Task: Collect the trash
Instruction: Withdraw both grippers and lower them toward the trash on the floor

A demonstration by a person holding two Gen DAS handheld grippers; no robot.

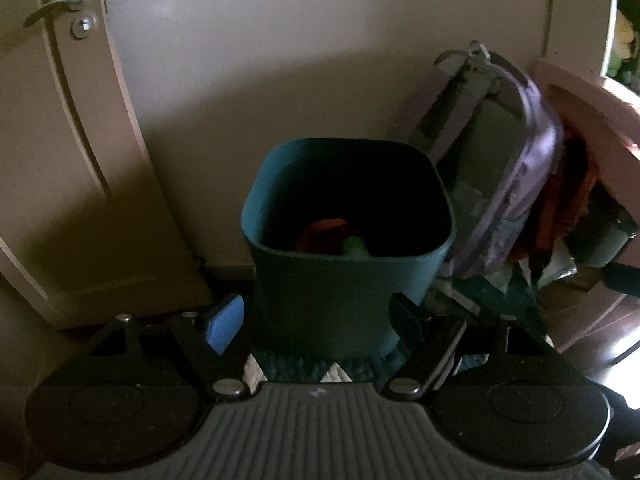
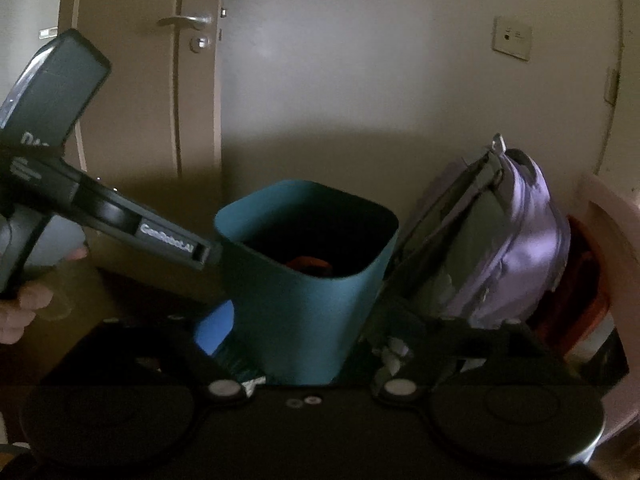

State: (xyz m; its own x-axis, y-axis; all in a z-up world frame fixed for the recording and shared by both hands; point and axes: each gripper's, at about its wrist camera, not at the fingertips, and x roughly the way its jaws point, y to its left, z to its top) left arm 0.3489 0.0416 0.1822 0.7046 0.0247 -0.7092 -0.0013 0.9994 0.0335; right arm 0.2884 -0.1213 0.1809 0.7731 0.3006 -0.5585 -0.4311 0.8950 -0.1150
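Fingers of both the left gripper (image 1: 316,322) and right gripper (image 2: 296,328) stand apart, empty, before a teal bin (image 1: 344,240) holding something red, perhaps a wrapper (image 1: 320,234).

Left black two-finger gripper (image 1: 316,320): blue pad (image 1: 225,326) on one jaw, silver pivot screws behind, ribbed grey housing. Right gripper (image 2: 288,332) alike, black.

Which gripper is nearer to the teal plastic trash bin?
Left, though only by a little. The left gripper reaches almost to the rim of the teal plastic trash bin from its left side. The right gripper is open in front of it, apart.
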